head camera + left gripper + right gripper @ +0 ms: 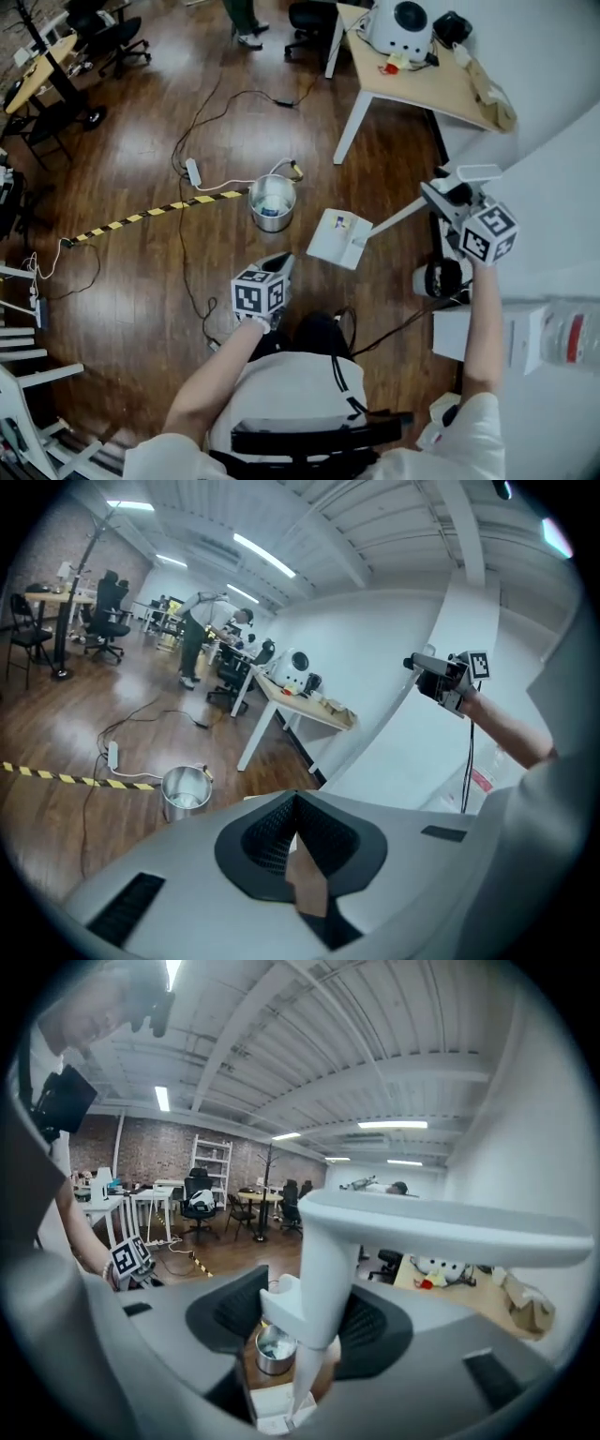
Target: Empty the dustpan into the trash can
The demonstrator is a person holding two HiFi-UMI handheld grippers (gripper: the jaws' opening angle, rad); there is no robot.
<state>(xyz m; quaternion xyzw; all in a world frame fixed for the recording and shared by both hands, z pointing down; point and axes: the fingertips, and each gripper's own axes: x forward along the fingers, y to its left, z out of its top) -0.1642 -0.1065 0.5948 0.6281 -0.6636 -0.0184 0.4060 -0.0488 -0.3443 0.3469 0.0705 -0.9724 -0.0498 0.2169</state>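
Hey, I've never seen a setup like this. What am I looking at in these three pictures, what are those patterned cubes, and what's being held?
There is no robot here. A person holds a two-jaw gripper in each hand, and the cubes are part of those grippers. One picture comes from a camera on the person's head, looking down at the wooden floor. The other two come from cameras riding on the grippers. The right gripper is clamped on the long handle of a white dustpan. The left gripper has its jaws together. A metal trash can, a power strip and striped tape are on the floor.
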